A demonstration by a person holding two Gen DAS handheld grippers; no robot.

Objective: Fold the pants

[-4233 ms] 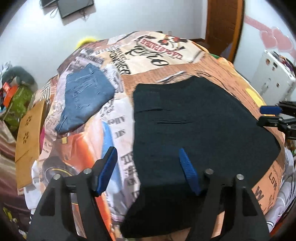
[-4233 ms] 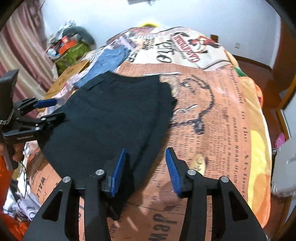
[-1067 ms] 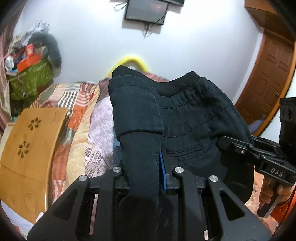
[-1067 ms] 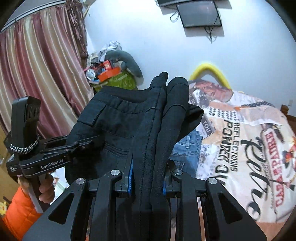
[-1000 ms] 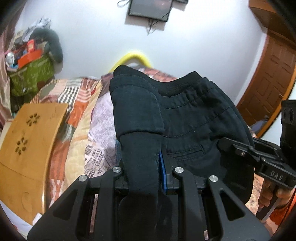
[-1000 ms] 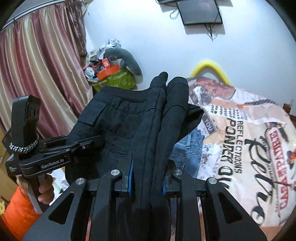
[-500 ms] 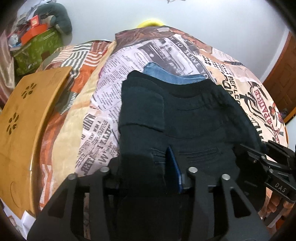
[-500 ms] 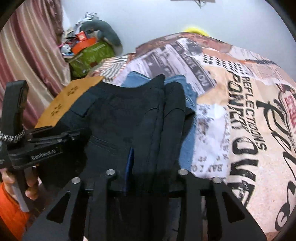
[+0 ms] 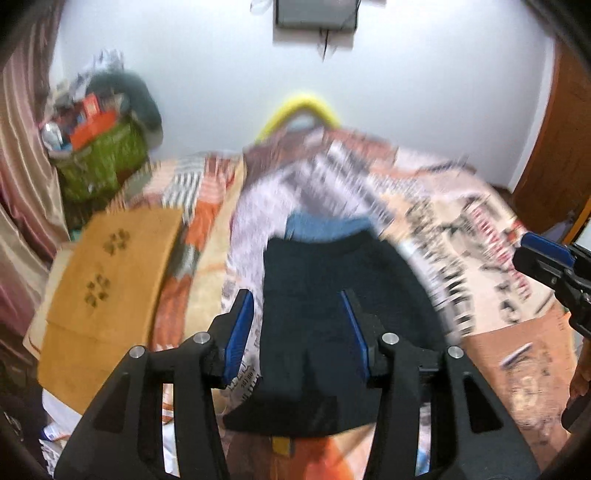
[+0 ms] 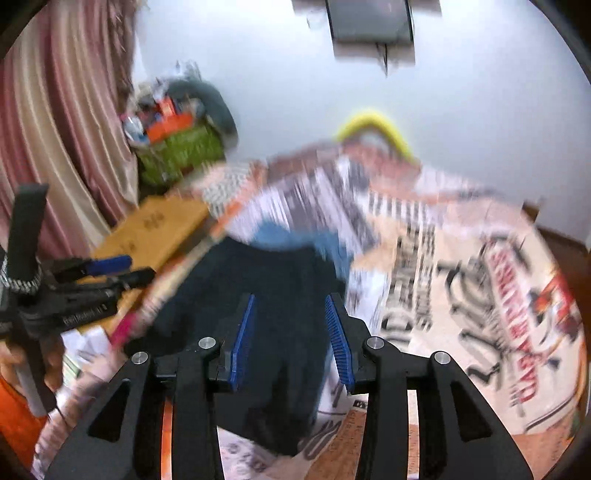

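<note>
The folded black pants (image 9: 332, 317) lie on the newspaper-print bedspread, on top of folded blue jeans (image 9: 325, 227) whose far edge sticks out. My left gripper (image 9: 299, 326) is open and empty just above the near part of the black pants. My right gripper (image 10: 290, 338) is open and empty above the same pants (image 10: 258, 314); the jeans (image 10: 291, 236) show beyond them. Each gripper also shows in the other's view, the right one (image 9: 550, 266) and the left one (image 10: 103, 269). Both views are motion-blurred.
A wooden lap table (image 9: 107, 280) lies at the bed's left edge. A green bag with clutter (image 9: 99, 155) stands in the far left corner by the curtains (image 10: 55, 147). A wooden door (image 9: 554, 147) is at right; a screen (image 9: 314, 14) hangs on the wall.
Both grippers held the black pants up, lowered them onto the blue jeans, then opened and let go. They have drawn back a little and tilted up.
</note>
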